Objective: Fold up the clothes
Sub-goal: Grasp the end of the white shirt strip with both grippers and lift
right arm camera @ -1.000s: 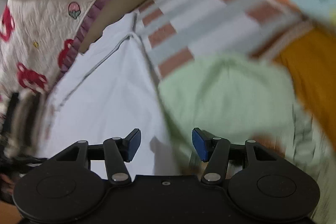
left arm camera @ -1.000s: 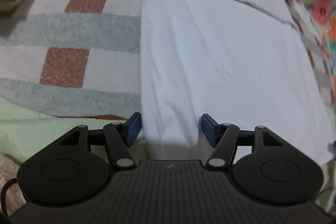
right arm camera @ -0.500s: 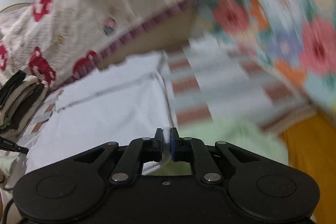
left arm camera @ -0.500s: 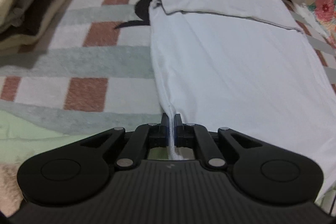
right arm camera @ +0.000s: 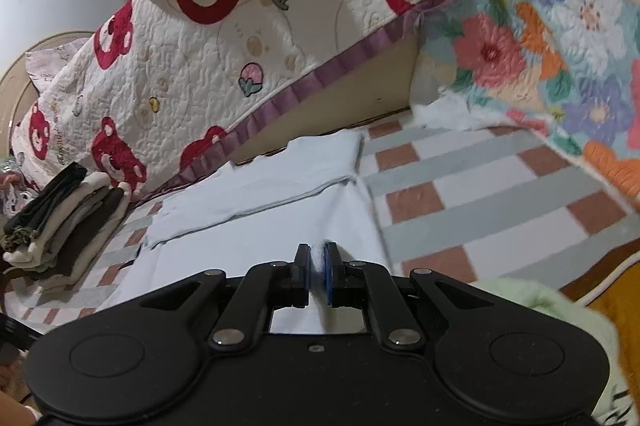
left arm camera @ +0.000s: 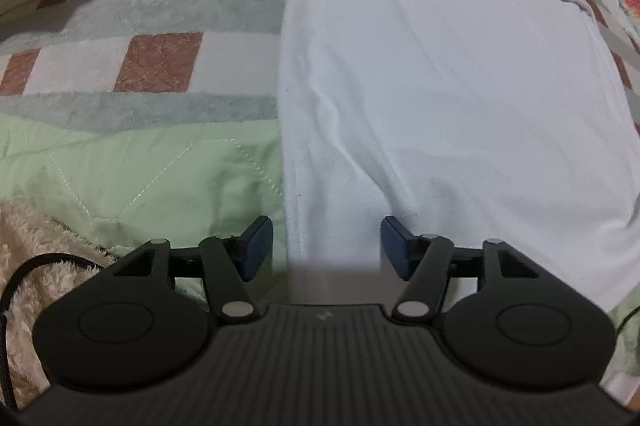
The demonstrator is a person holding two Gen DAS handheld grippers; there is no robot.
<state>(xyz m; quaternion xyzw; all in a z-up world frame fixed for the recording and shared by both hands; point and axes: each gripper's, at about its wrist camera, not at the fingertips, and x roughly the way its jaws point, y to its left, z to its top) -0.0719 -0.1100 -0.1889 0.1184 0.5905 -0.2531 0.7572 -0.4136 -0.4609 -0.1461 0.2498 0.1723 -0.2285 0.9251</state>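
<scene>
On your far left a stack of folded clothes (right arm camera: 68,222) in dark and cream layers sits on the checked blanket (left arm camera: 160,26), a fuzzy weave of grey-green bands with rust and white squares. Nearer you a quilted pale-green cover (left arm camera: 140,178) and a shaggy cream fleece (left arm camera: 36,246) overlap it. Your left gripper (left arm camera: 326,246) hangs with its blue pads spread wide, holding nothing, straddling the near left edge of the white shirt (left arm camera: 440,74). The shirt lies flat along the blanket, long and narrow, soft knit with shallow lengthwise creases, and at its far end a layer is folded across it. Your right gripper (right arm camera: 318,272) has its pads pinched on a small tuft of the shirt's near right edge. Behind rises a quilted bear-print cover (right arm camera: 240,46) with a purple ruffle; right of it hangs a bright floral quilt (right arm camera: 560,26).
</scene>
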